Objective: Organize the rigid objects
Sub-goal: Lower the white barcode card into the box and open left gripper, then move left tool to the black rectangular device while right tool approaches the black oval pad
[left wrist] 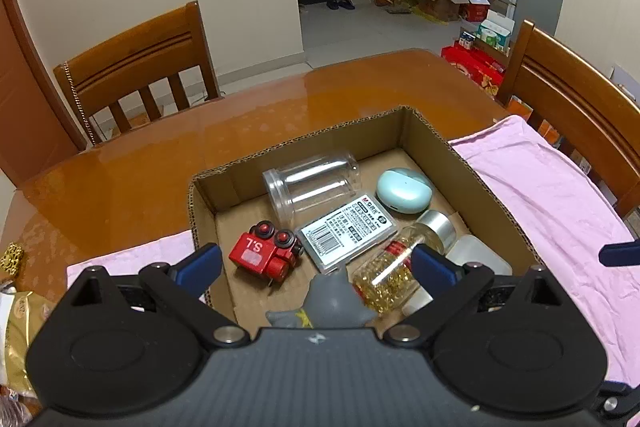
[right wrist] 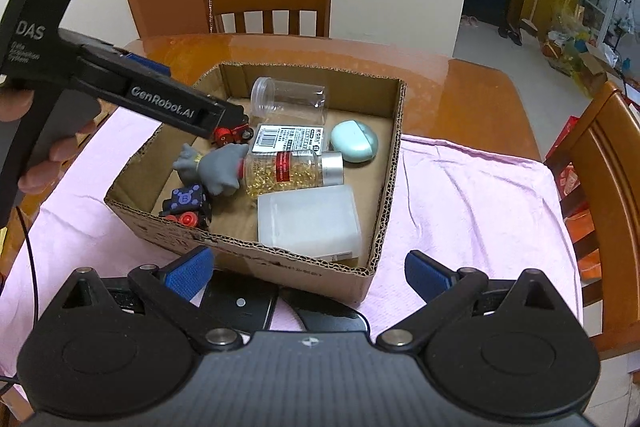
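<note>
Left hand-held gripper hangs wide open, empty, above the grey toy figure lying inside the cardboard box.

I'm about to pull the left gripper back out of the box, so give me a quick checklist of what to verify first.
1. Left gripper fingers wide apart, nothing pinched: ok.
2. Grey toy figure released, lying in the cardboard box against the capsule bottle: ok.
3. Left fingers clear of the capsule bottle: cannot tell; one finger overlaps it in the left wrist view.
4. Red toy truck clear of the withdrawal path: cannot tell; it sits close under the left gripper.
5. Right gripper open, empty, outside the box's near wall: ok.
6. Pink cloth flat under the box: ok.
</note>
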